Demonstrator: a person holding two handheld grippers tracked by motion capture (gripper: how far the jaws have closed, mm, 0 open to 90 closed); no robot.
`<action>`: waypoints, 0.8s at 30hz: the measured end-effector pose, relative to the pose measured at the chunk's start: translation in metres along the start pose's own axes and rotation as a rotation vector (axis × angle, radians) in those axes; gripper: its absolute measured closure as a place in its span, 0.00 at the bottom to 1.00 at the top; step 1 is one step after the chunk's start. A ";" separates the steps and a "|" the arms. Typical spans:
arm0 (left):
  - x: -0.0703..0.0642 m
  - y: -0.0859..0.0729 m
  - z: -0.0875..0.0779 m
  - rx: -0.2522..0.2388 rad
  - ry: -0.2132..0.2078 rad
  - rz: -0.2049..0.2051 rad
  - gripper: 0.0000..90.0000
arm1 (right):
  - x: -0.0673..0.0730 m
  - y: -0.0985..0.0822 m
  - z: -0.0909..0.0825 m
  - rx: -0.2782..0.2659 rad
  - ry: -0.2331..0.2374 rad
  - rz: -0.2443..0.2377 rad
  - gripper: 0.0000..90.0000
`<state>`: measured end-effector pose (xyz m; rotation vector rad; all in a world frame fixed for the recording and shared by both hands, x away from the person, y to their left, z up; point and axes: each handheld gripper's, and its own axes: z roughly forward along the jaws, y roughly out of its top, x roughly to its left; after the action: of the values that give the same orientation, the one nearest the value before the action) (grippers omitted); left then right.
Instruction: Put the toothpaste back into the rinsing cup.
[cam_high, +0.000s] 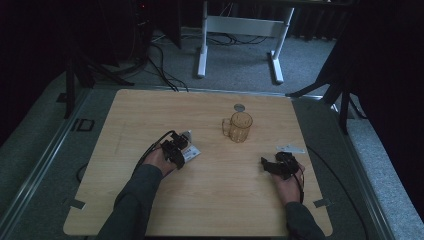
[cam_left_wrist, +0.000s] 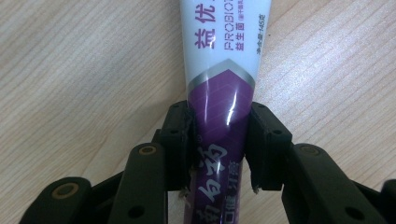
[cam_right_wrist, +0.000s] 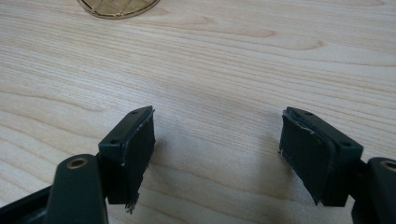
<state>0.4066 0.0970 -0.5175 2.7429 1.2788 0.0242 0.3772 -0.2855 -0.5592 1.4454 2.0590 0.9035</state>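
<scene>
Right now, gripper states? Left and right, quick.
Left gripper: closed on the purple-and-white toothpaste tube.
Right gripper: open, holding nothing, fingers above the wooden table.

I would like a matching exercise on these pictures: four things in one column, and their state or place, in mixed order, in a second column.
Things:
1. left tongs
2. right tongs
3. mug
4. tube

States or places:
A. amber glass, upright on the far part of the table
B. open above bare wood
C. white and purple, lying on the table
D. shut on something

Pairs: 1-D, 2-B, 3-A, 4-C
</scene>
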 end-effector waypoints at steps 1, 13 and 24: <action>0.001 0.000 0.000 -0.001 -0.005 -0.004 0.71 | 0.000 0.000 0.000 0.000 0.000 0.000 0.29; 0.005 -0.003 -0.005 0.000 -0.010 -0.021 0.78 | 0.000 0.000 0.000 0.000 0.001 0.001 0.29; 0.010 -0.010 -0.017 -0.031 0.006 -0.061 0.80 | 0.000 0.000 0.000 0.000 0.001 0.001 0.29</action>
<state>0.4042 0.1127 -0.5026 2.6787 1.3519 0.0467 0.3772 -0.2855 -0.5592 1.4465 2.0593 0.9039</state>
